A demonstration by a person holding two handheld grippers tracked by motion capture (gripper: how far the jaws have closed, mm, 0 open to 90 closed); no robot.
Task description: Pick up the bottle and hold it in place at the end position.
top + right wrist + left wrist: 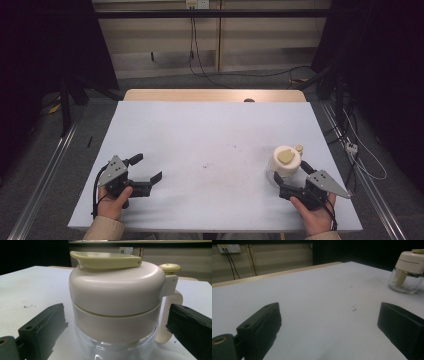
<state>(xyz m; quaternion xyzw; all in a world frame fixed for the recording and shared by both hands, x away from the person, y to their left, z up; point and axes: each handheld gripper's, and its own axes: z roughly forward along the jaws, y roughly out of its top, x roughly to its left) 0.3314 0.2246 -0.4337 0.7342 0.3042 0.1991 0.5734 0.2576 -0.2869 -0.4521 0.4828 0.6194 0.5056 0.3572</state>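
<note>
Two claws spread apart, left claw (148, 168) over bare table (210, 130), right claw (291, 171) straddling chopper jar (286, 161)

Place: lab or recording room, not a home
Table (210, 125): white sheet over wood top, standing alone mid-floor
Surround: black curtains (45, 45) both sides, dim light
Floor: grey carpet, metal rails (45, 165) along table sides, loose cables (200, 60)
Back wall: beige panels, wall sockets (229, 248) with plugged leads
</note>
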